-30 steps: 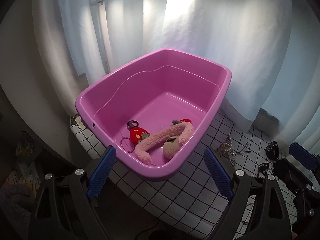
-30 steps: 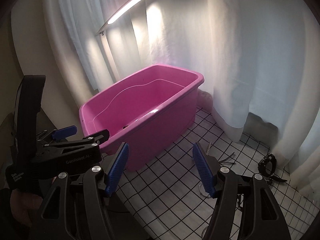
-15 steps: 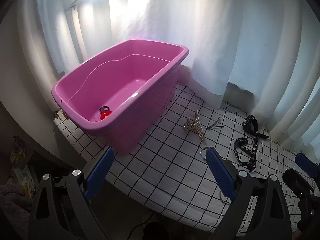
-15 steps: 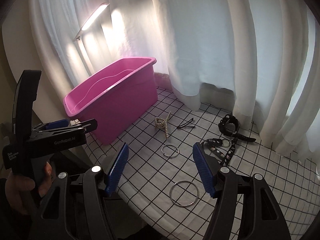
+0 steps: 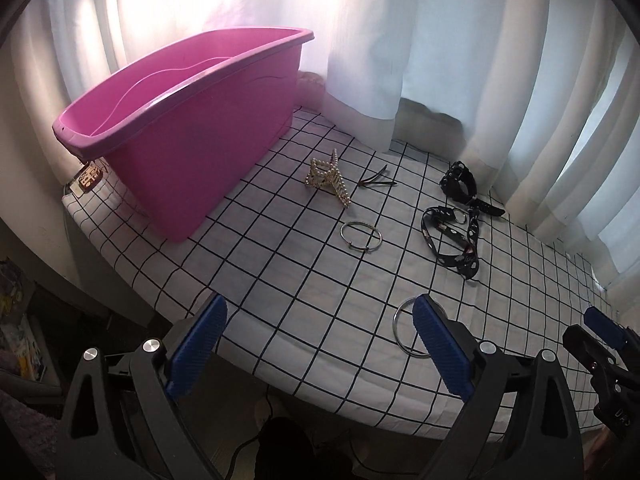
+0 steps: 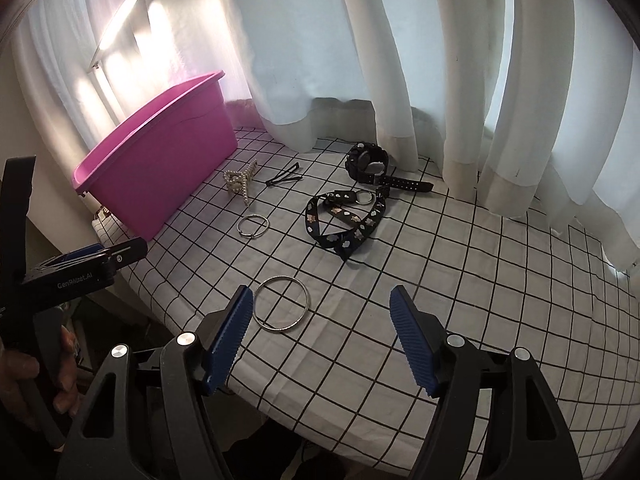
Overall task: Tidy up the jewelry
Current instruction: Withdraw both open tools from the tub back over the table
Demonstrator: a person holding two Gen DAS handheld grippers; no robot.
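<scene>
Jewelry lies on a white, black-gridded cloth [image 5: 280, 280]: a pearl hair claw [image 5: 328, 178], a black hairpin [image 5: 376, 180], a thin bangle [image 5: 361, 236], a patterned black band [image 5: 452, 236], a black watch [image 5: 460, 182] and a silver bangle [image 5: 402, 336]. My left gripper [image 5: 318, 344] hangs open over the cloth's front edge, its right finger covering part of the silver bangle. My right gripper [image 6: 322, 332] is over the cloth, its jaws opening with nothing between them; the silver bangle [image 6: 282, 304] lies just ahead of its left finger. A pink tub [image 6: 160, 160] stands at the left.
White curtains [image 6: 360, 60] hang along the back and right of the cloth. A lamp [image 6: 116, 24] glows behind the tub. A hand [image 6: 24, 380] holds the left gripper [image 6: 120, 254] at the left of the right wrist view. The cloth drops off at the front edge.
Both grippers moved right and down, from the pink tub to over the cloth with the jewelry. The tub's inside is out of sight now. The right jaws stand a little wider.
</scene>
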